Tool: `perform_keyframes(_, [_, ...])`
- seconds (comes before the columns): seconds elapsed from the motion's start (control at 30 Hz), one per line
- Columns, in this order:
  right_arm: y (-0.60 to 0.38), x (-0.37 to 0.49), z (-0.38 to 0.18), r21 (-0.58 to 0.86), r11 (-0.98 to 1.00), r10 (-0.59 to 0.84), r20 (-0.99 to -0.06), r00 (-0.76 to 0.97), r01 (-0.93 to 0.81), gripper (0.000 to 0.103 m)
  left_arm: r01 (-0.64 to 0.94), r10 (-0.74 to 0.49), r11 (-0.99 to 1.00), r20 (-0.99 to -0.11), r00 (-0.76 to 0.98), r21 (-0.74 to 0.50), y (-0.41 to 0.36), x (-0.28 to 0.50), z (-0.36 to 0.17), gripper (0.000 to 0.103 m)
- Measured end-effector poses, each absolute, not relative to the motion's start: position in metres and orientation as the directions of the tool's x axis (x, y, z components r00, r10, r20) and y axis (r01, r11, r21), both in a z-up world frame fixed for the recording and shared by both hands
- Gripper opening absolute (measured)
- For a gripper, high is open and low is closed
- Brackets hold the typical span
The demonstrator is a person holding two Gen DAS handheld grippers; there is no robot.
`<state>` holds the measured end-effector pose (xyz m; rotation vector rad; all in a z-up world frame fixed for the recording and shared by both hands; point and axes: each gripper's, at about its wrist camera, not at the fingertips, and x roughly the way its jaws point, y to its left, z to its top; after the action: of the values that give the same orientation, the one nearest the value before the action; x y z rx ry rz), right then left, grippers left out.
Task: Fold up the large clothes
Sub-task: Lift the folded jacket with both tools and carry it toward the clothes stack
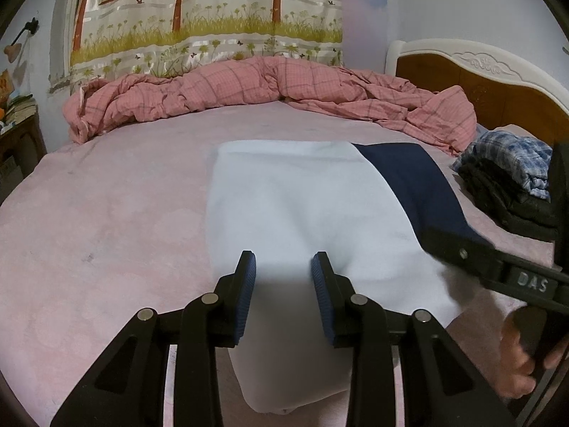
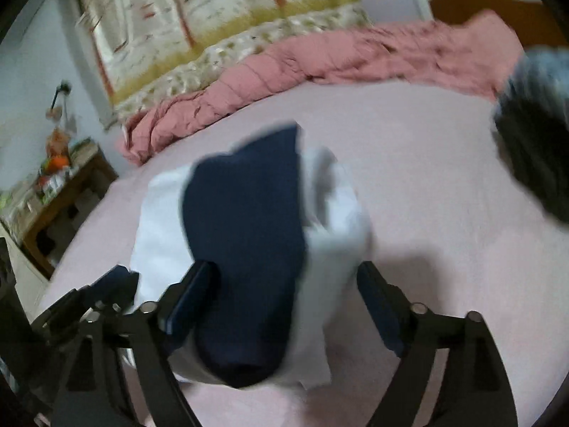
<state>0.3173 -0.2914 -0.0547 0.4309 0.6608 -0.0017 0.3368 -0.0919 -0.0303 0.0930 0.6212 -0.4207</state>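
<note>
A bedroom, seen from two cameras on hand-held grippers above a bed with a pale pink sheet (image 1: pixel 106 195).

At far left, a wooden side table (image 2: pixel 67 192) stands against the wall with small cluttered items on top. Behind the bed hangs a curtain (image 1: pixel 206 14) printed with trees, grass and birdcages. Along the far edge of the mattress lies a bunched pink checked quilt (image 1: pixel 249 85).

In the middle of the sheet lies the garment being folded, a white and navy garment (image 1: pixel 302 206). It is spread fairly flat, the white panel toward the left and a navy band along its right side.

The left gripper (image 1: pixel 283 277) hovers over the near end of the white cloth. Its blue-padded fingers (image 1: pixel 247 277) stand partly apart, and cloth shows in the gap below them. The pads do not seem to press on it, though the angle makes this uncertain.

The right gripper (image 2: pixel 284 299) is spread wide. In its own blurred view the navy part of the garment lies between the fingers, and neither pad pinches it. A hand (image 1: pixel 522 352) grasps its handle at lower right.

At far right, a heap of dark clothes topped with a blue plaid shirt (image 1: pixel 512 170) sits near a wooden headboard (image 1: pixel 490 82) with white trim.
</note>
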Motion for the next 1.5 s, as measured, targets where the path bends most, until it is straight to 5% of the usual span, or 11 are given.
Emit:
perform_keyframes(0.13, [-0.324, 0.329, -0.09, 0.667, 0.74, 0.415, -0.557, 0.72, 0.089, 0.087, 0.406, -0.347, 0.913, -0.583, 0.735, -0.032, -0.092, 0.335, -0.03, 0.038])
perform_keyframes(0.27, [-0.329, 0.337, -0.101, 0.725, 0.688, 0.517, -0.524, 0.677, 0.034, 0.087, 0.383, -0.344, 0.922, -0.592, 0.728, -0.065, -0.085, 0.339, -0.03, 0.049])
perform_keyframes(0.4, [-0.32, 0.344, -0.105, 0.705, 0.709, 0.535, -0.529, 0.659, -0.01, 0.087, 0.232, -0.254, 0.966, -0.609, 0.752, -0.116, -0.064, 0.352, -0.031, 0.095])
perform_keyframes(0.47, [-0.319, 0.344, -0.107, 0.709, 0.705, 0.54, -0.526, 0.657, -0.012, 0.087, 0.071, -0.171, 0.98, -0.607, 0.776, -0.185, -0.041, 0.358, -0.035, 0.1])
perform_keyframes(0.53, [-0.319, 0.345, -0.108, 0.707, 0.707, 0.541, -0.524, 0.657, -0.017, 0.087, 0.033, -0.238, 0.95, -0.654, 0.718, -0.31, -0.019, 0.372, -0.045, 0.102])
perform_keyframes(0.7, [-0.325, 0.353, -0.113, 0.736, 0.675, 0.574, -0.477, 0.666, -0.054, 0.077, 0.072, -0.623, 0.735, -0.629, 0.466, -0.674, 0.004, 0.402, -0.084, 0.102])
perform_keyframes(0.83, [-0.329, 0.353, -0.113, 0.76, 0.645, 0.595, -0.432, 0.678, -0.082, 0.066, 0.231, -0.761, 0.642, -0.571, 0.308, -0.731, -0.026, 0.396, -0.085, 0.095])
perform_keyframes(0.9, [-0.323, 0.348, -0.105, 0.722, 0.684, 0.566, -0.441, 0.697, -0.099, 0.062, 0.282, -0.68, 0.731, -0.625, 0.383, -0.622, -0.036, 0.385, -0.07, 0.08])
perform_keyframes(0.93, [-0.322, 0.345, -0.103, 0.708, 0.698, 0.556, -0.444, 0.703, -0.106, 0.061, 0.314, -0.673, 0.738, -0.617, 0.408, -0.598, -0.036, 0.379, -0.06, 0.068])
perform_keyframes(1.0, [-0.322, 0.339, -0.096, 0.72, 0.682, 0.567, -0.414, 0.712, -0.125, 0.059, 0.386, -0.697, 0.716, -0.562, 0.445, -0.582, -0.036, 0.367, -0.038, 0.061])
perform_keyframes(1.5, [-0.463, 0.179, 0.067, 0.584, 0.81, 0.195, -0.201, 0.96, -0.042, 0.058, 0.737, -0.887, 0.454, -0.334, 0.32, -0.5, -0.227, 0.311, 0.109, 0.06])
